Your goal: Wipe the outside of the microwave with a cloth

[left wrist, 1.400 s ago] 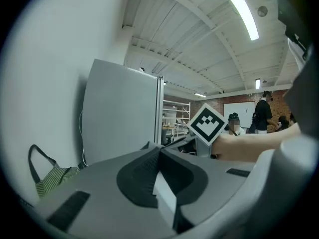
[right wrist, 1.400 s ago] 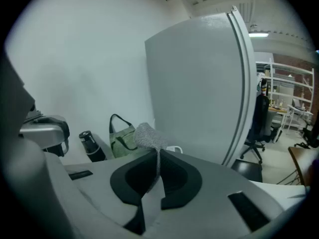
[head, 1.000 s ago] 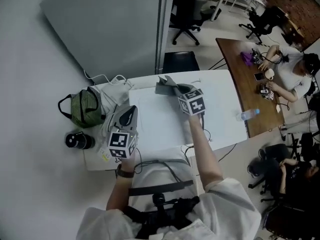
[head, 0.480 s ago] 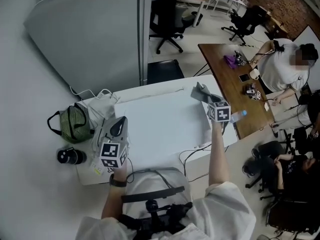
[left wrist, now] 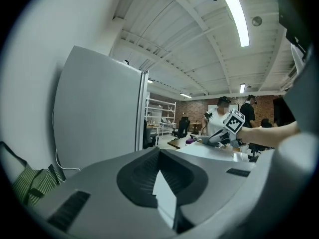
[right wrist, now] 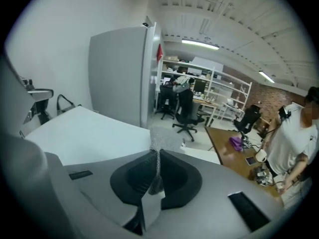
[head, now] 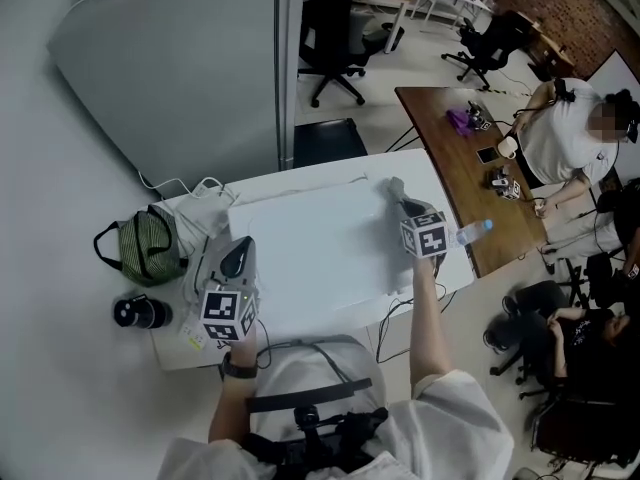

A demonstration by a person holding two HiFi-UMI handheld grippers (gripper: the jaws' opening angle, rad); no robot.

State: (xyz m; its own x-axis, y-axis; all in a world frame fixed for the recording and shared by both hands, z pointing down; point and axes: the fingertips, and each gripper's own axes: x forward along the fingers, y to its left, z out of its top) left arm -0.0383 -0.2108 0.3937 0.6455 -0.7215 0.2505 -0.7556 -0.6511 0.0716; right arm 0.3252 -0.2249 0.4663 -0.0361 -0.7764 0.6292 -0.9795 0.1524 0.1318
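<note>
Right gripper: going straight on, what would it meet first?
Past its cloth, the right gripper looks clear over the microwave edge; a chair seems next, depth unclear.

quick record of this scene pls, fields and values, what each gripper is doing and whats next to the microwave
appliance: white box-shaped microwave, top seen from above
right gripper: shut on grey cloth, at the top's far right corner
left gripper: shut, empty, at the microwave's near left edge
left of microwave: green striped bag; black round canister
</note>
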